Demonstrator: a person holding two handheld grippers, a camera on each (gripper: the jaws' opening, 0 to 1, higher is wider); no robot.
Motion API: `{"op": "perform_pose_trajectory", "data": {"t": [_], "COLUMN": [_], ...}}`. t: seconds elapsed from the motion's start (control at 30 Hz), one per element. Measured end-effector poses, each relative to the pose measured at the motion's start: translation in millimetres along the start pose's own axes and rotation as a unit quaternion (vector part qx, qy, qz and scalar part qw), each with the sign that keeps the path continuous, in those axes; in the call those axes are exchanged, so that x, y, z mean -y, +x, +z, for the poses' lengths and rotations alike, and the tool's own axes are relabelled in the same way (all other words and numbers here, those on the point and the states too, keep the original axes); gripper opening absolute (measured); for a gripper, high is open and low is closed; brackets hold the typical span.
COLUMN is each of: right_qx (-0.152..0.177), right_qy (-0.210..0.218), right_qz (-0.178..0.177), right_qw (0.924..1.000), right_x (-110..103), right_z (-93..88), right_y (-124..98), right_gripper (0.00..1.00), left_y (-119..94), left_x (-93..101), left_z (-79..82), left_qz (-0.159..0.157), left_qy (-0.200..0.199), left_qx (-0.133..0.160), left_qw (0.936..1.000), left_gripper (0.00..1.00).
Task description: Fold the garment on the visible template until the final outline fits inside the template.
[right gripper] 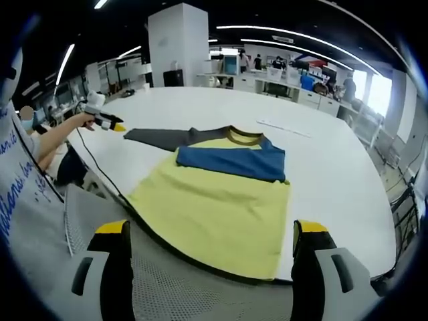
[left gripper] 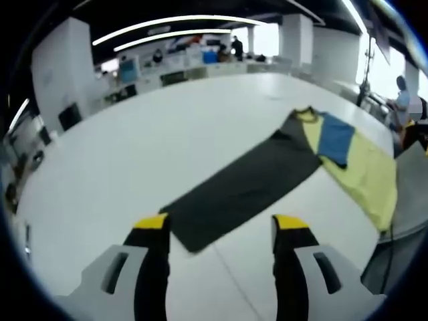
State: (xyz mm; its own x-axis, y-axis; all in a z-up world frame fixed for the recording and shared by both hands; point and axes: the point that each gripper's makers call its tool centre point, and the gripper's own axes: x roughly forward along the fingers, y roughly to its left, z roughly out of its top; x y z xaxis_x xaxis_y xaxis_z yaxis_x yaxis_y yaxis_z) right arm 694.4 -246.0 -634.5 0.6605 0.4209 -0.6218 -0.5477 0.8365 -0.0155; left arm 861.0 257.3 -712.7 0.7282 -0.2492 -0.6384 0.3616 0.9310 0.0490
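Shirt [right gripper: 221, 200]: yellow body, blue band, dark sleeve [left gripper: 234, 194], flat on table [left gripper: 120, 154] ahead of both my grippers. Step, as I judge it: sleeve fold pending; no template outline I can make out.
Left gripper [left gripper: 222, 231]: jaws wide apart, holding nothing, sleeve end just beyond tips. Next move calls for closing on that end and carrying it over the body.
Right gripper [right gripper: 210, 234]: jaws wide, empty, near the hem.
Obstacles: mesh chair back [right gripper: 174, 287] under right gripper; cable [right gripper: 100, 170] trailing beside the shirt.
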Motion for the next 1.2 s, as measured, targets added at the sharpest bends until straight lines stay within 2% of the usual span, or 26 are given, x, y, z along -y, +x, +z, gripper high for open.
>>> {"op": "perform_pose_trajectory", "data": {"t": [0.47, 0.57, 0.7, 0.83, 1.2], "right_qx": [-0.005, -0.006, -0.008, -0.012, -0.016], "right_qy": [-0.006, -0.004, -0.002, -0.004, -0.009], "right_qz": [0.003, 0.003, 0.003, 0.008, 0.017], "right_qw": [1.0, 1.0, 1.0, 0.9999, 0.9997], "right_x": [-1.3, -1.7, -1.8, -3.7, -6.0], "right_z": [5.4, 4.4, 1.5, 1.9, 7.0], "right_y": [6.3, 6.9, 7.6, 10.5, 18.9], "right_gripper": [1.0, 1.0, 1.0, 1.0, 1.0], "left_y": [4.1, -0.5, -0.4, 3.4, 21.5], "left_x": [-20.3, -30.3, -36.5, -44.1, -51.2], "left_z": [-7.8, -2.4, -2.3, -7.3, -22.7], "left_qz": [0.015, 0.039, 0.034, 0.041, 0.045], "left_qy": [-0.002, 0.007, -0.008, -0.016, -0.046], "left_qx": [-0.014, -0.006, -0.005, -0.01, -0.025], "left_qw": [0.9998, 0.9992, 0.9994, 0.999, 0.9976], "left_gripper": [0.55, 0.5, 0.46, 0.46, 0.33]}}
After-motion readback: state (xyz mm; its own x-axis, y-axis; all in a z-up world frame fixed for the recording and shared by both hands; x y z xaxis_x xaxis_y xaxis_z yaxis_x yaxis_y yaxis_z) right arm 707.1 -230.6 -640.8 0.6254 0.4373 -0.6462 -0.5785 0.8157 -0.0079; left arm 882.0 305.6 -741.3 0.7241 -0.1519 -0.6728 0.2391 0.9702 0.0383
